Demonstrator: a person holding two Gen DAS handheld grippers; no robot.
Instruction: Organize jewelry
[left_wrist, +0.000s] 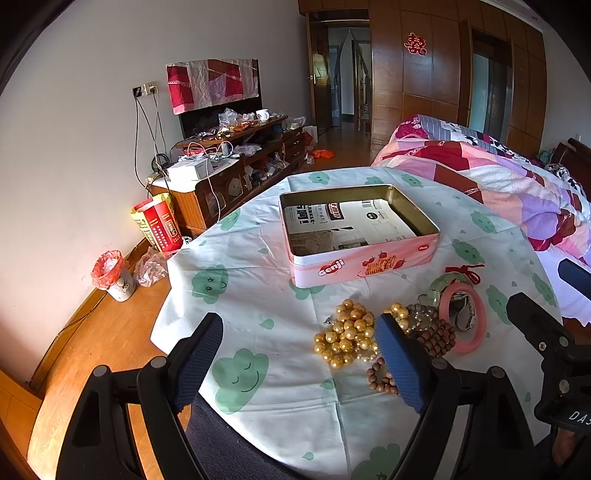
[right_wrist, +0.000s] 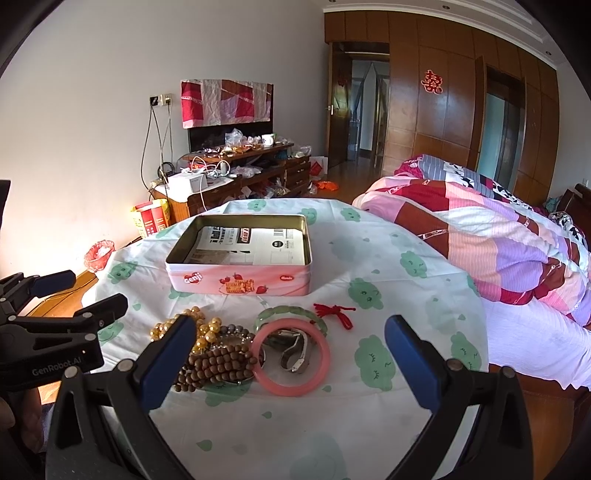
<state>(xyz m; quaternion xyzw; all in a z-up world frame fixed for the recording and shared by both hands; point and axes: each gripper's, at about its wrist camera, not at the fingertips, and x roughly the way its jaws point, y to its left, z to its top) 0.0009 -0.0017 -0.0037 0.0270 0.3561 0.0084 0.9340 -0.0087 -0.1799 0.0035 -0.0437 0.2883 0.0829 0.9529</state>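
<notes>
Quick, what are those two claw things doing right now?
Left gripper: open, holding nothing.
Right gripper: open, holding nothing.

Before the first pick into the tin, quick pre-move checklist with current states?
1. Genji tin lid off: ok; only a printed sheet lies inside.
2. Left gripper open, holding nothing: ok.
3. Right gripper open, holding nothing: ok.
4. Pink bangle free on top: ok, though a wristwatch lies inside its ring.
5. Gold bead strand separate from the brown wooden beads: cannot tell, the pile overlaps.
6. Green bangle clear of the red knotted cord: cannot tell.
</notes>
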